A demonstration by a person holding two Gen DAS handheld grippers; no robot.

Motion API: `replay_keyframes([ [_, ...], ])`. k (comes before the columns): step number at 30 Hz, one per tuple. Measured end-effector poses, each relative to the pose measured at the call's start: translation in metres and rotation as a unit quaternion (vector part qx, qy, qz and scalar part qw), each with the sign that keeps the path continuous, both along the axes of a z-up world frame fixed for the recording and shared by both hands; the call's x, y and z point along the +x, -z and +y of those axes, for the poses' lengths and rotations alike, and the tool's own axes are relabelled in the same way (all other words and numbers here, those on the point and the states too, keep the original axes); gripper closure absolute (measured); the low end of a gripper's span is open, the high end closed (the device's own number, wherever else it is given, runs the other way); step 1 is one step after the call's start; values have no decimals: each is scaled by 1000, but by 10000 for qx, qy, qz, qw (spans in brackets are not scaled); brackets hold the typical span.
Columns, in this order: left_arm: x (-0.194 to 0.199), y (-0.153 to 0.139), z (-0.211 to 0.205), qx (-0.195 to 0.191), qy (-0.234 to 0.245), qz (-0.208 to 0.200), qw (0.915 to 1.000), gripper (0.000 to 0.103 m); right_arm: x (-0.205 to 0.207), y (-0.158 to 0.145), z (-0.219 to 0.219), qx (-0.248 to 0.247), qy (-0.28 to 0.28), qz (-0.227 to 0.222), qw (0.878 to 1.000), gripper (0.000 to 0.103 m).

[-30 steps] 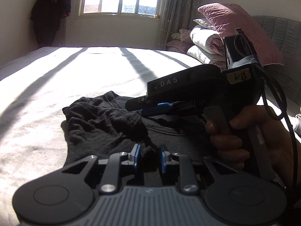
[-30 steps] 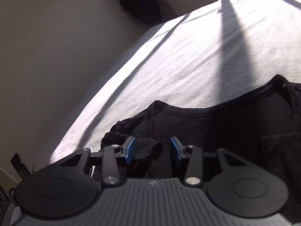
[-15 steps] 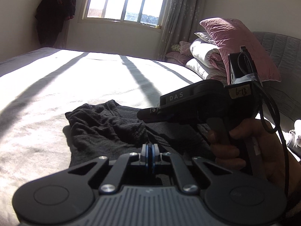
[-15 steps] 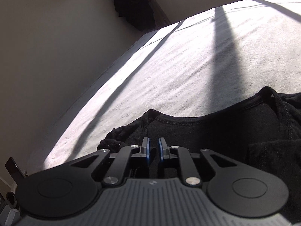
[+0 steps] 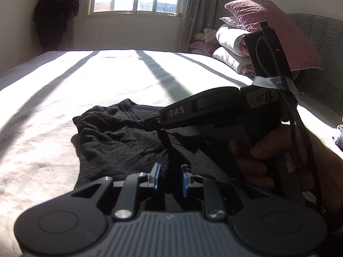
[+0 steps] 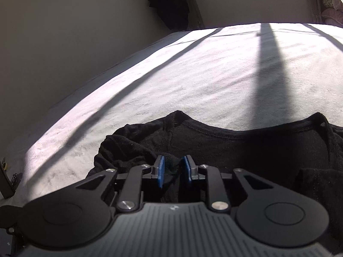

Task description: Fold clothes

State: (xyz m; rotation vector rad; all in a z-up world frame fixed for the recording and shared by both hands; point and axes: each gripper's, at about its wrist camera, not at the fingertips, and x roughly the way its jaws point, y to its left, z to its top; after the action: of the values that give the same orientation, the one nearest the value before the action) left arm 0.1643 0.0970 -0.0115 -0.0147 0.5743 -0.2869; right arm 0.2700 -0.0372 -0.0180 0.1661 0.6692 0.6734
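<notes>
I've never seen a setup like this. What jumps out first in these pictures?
A crumpled black shirt lies on a sunlit white bed striped with window shadows. Just above it, a hand holds the right claw, and the left claw shows blue pads parted over the fabric. Pink pillows are stacked at the headboard.

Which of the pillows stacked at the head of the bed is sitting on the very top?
The mauve pink pillow. It leans against the grey headboard above the white folded quilts, while the smaller pink cushions sit lower, nearer the curtain.
</notes>
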Motion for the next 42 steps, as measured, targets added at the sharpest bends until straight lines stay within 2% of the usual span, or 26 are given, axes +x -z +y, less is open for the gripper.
replay_keyframes([
  [2, -2, -2, 1, -50, -18, -77, 10000, 99, -2, -3, -3, 59, 82, -94, 9999, 96],
  [7, -7, -7, 8, -303, -97, -309, 9990, 99, -9, -20, -13, 270, 262, -427, 9984, 97],
  [11, -8, -9, 10, -461, -5, -376, 9982, 99, -9, -27, -17, 194, 355, -441, 9982, 97],
  [15, -6, -7, 7, -524, 212, -287, 9980, 99, -8, -32, -21, -29, 451, -380, 9983, 97],
  [19, 0, 0, -2, -347, 464, 75, 9983, 98, -6, -28, -15, -665, 510, -297, 9960, 97],
  [20, 0, 0, -2, -328, 470, 114, 9983, 95, -5, -25, -13, -794, 503, -259, 9952, 97],
  [22, -2, -4, 5, -549, 496, 143, 9972, 86, -2, -13, -11, -949, 482, -94, 9943, 97],
  [24, 5, -9, 16, -676, 270, 254, 9970, 66, -3, -11, -14, -920, 450, -152, 9946, 97],
  [26, 16, -15, 27, -756, -36, 389, 9964, 59, -5, -11, -16, -878, 416, -227, 9950, 97],
  [30, 38, -27, 49, -913, -648, 657, 9915, 59, -1, -12, -28, -605, 462, -125, 9970, 97],
  [34, 59, -38, 71, -1066, -1256, 922, 9820, 58, -1, -16, -30, -422, 429, -86, 9982, 97],
  [35, 64, -41, 77, -1103, -1408, 988, 9789, 54, -1, -16, -29, -418, 421, -86, 9982, 97],
  [37, 80, -42, 78, -995, -1574, 1181, 9754, 50, -1, -16, -29, -394, 411, -74, 9984, 97],
  [42, 123, -44, 66, -383, -1707, 1506, 9730, 50, -1, -17, -31, -298, 407, -50, 9987, 97],
])
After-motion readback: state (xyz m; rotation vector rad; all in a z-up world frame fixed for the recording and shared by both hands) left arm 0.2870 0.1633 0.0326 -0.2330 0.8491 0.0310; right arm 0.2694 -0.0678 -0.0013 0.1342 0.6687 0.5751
